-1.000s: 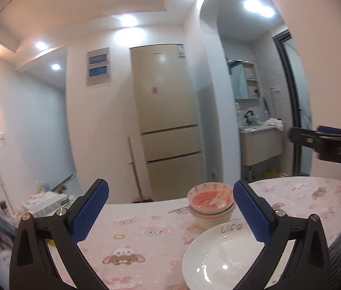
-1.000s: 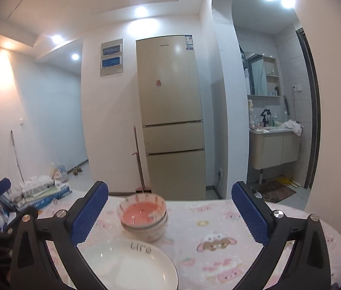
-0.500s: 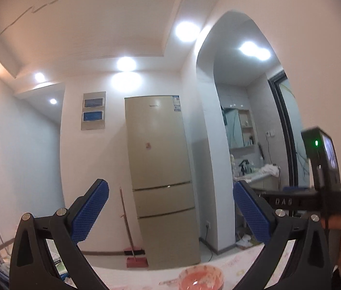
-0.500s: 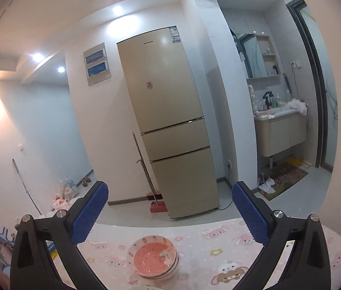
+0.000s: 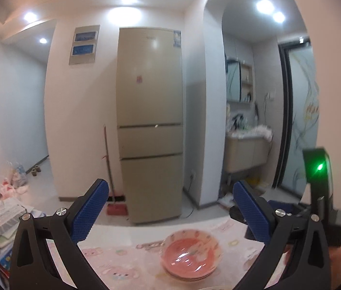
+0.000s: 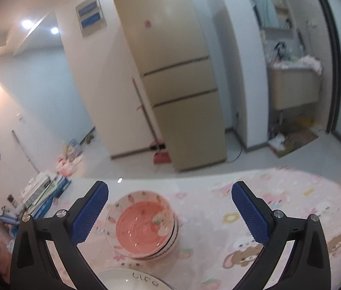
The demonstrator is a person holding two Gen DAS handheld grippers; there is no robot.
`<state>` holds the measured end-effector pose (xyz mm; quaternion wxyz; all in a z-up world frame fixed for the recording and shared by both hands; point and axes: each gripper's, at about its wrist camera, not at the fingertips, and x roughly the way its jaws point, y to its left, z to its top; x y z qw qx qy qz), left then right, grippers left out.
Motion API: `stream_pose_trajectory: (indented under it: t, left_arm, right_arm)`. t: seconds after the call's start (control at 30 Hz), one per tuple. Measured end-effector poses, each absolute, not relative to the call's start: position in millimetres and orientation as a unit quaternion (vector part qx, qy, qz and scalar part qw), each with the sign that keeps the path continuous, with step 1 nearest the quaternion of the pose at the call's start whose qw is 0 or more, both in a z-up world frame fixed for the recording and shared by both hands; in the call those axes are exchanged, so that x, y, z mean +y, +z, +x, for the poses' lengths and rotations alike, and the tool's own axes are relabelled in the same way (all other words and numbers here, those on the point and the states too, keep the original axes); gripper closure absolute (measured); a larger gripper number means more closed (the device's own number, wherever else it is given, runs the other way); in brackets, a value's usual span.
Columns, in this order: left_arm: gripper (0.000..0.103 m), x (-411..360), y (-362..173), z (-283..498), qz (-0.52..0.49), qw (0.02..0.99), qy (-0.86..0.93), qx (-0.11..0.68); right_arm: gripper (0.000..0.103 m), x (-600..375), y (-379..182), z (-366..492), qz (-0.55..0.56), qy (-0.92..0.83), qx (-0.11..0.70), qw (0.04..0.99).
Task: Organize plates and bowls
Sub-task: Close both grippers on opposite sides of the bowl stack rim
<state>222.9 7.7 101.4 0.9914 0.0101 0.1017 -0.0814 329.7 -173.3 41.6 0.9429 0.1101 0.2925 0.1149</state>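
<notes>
Currently both tools are raised above the desk [image 6: 279, 193] and neither carries anything, so the step in hand reads as an approach, or a pause between placements. A stack of pink bowls [image 6: 144, 227] with a printed rim pattern sits on the cartoon-print tablecloth [image 6: 303, 207]; at least two or three bowls are nested (the exact count cannot be read). Just in front of the stack, at the lower frame edge of the right wrist view, lies the rim of a white plate [image 6: 131, 279] with dark lettering; the two are close, and whether they touch cannot be told.

The next move probably calls for lowering one tool toward either the plate rim or the bowl stack, and aligning the pads across a rim edge before closing.

Jaw state:
- Left gripper [image 5: 170, 207]: jaws wide apart, empty, touching nothing. The bowl stack appears below and between its blue pads [image 5: 90, 213].
- Right gripper [image 6: 170, 207]: jaws wide apart, empty, touching nothing. The bowl stack lies below, nearer its left pad.

A beige refrigerator [image 5: 150, 125] stands beyond the desk, with a broom [image 5: 109, 169] leaning beside it.
</notes>
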Motion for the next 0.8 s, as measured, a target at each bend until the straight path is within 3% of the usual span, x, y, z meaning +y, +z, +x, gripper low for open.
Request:
stream_pose_trajectory:
  t: [0.43,0.67,0.8]
  left_arm:
    - [0.000,20.7,-11.4,309.9,-0.058,0.939,-0.055,0.334]
    - [0.001,23.0,-34.3,324.3,-0.086,0.919,-0.051,0.382]
    - [0.008,32.2,-38.7,324.9,-0.119,0.913,-0.049,0.388]
  right_arm:
    - [0.003,-176.8,-33.4,367.8,0.172,0.142,0.389,0.894]
    - [0.011,-174.7,-51.0,376.4,0.178,0.143,0.412,0.882]
    - [0.017,-179.8,-60.2,378.1,0.195,0.136,0.419,0.876]
